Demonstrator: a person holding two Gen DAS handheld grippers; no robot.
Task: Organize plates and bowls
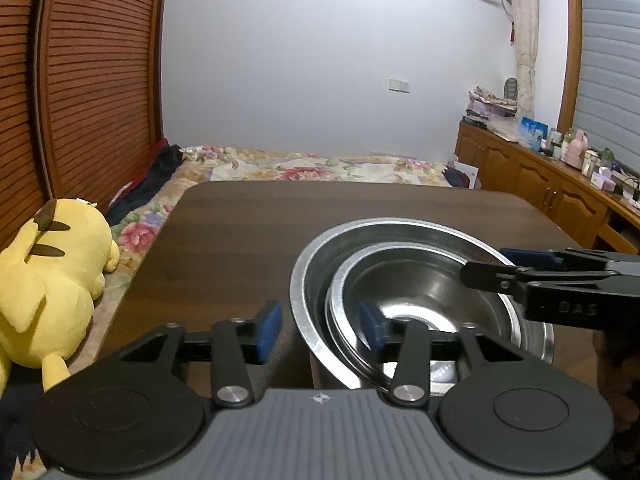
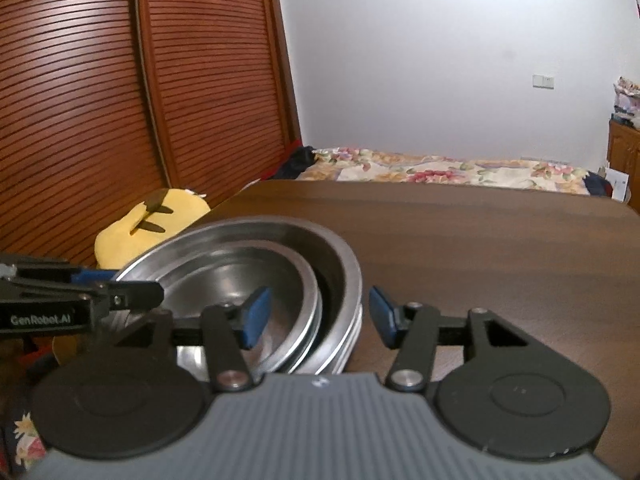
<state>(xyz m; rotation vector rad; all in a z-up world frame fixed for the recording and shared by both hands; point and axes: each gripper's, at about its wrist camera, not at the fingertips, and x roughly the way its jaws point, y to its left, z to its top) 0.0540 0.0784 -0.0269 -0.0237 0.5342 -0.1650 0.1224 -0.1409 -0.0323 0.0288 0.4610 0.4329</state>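
Left wrist view: two steel bowls are seen nested on the dark wooden surface (image 1: 240, 232) — the smaller bowl (image 1: 416, 292) tilted inside the larger bowl (image 1: 320, 256). The left gripper (image 1: 320, 330) is held with fingers apart, straddling the bowls' near rims without pressing. The right gripper (image 2: 316, 316) is likewise parted across the opposite rims — nothing is clamped.

Left gripper (image 1: 320, 330) straddles the near rim of the large steel bowl (image 1: 316, 280), pads clear of it; a smaller steel bowl (image 1: 420, 280) nests inside, on the dark wooden table (image 1: 240, 232).
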